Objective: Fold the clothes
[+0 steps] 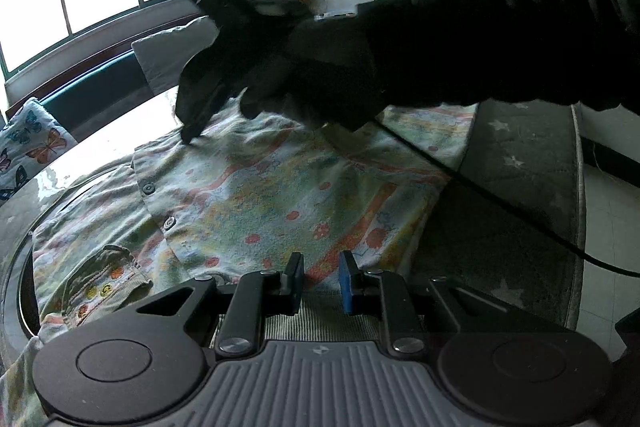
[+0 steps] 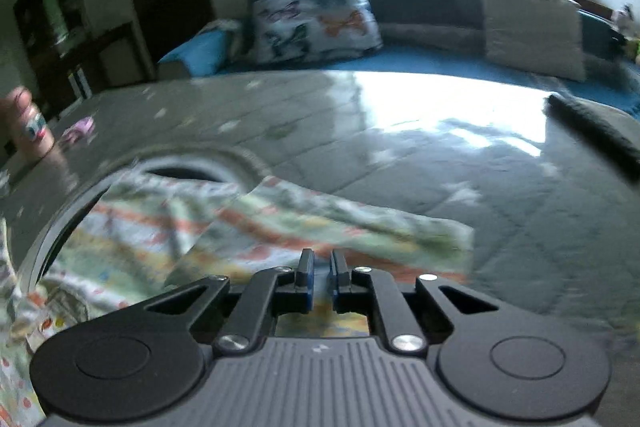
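— Whereabouts of the patterned shirt [image 1: 248, 195]?

— Spread flat on the grey starred counter [image 1: 520, 163], button placket up, partly over a round ring [image 2: 52, 227] set in the top.

— And the left jaws [image 1: 321, 281]?

— Low over the near hem of the shirt, parted by a narrow gap. Nothing clamped between the pads, as far as can be seen.

— And the right jaws [image 2: 320, 267]?

— Carried by a dark gloved hand [image 1: 312, 79], reaching across to the far edge of the shirt, tips down on the cloth there. Barely apart, only a slit between the blue pads. Blurred from the wrist view; cloth under the tips, nothing seen pinched in the slit.

— Anything else about?

— A black cable [image 1: 480, 195] trailing from the glove across the right side of the shirt. Beyond the counter, a butterfly pillow [image 2: 316, 19] and a plain pale pillow [image 2: 532, 27] on a blue seat [image 2: 420, 59] under the window.
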The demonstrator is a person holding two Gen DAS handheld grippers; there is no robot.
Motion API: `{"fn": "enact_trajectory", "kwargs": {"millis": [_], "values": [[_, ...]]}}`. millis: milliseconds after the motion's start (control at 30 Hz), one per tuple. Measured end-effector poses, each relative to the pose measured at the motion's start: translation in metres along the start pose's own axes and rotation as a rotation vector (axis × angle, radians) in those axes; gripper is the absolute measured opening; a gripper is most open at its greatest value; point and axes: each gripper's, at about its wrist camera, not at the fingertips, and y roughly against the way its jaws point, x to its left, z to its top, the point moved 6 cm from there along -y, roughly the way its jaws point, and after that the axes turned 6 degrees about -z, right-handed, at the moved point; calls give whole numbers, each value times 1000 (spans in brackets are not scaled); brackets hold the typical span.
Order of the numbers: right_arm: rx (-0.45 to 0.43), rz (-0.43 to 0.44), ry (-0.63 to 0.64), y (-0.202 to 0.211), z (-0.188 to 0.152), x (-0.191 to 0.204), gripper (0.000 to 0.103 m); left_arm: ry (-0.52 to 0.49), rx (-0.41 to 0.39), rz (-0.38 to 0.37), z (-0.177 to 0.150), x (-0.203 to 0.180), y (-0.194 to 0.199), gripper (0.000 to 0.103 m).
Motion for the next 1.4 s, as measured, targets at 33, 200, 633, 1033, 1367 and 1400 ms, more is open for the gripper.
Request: {"fn": "enact_trajectory", "kwargs": {"millis": [33,200,633,1033,1367,1400], "values": [[-2,1,13,-3,1,5,17,1,0,0,0,0,0,20],[-22,-52,88,-17,14,23,26,4,-3,1,0,-1,0,20],[6,-10,62,49,-11,10,30,10,-11,29,0,-1,-1,26],[3,30,172,145,-124,35,30,10,-3,98,0,0,-1,32],[-66,-27,260,204,-181,46,31,16,-8,155,11,3,0,33],[-70,-23,239,209,-182,43,32,12,-13,156,14,1,0,33]]}}
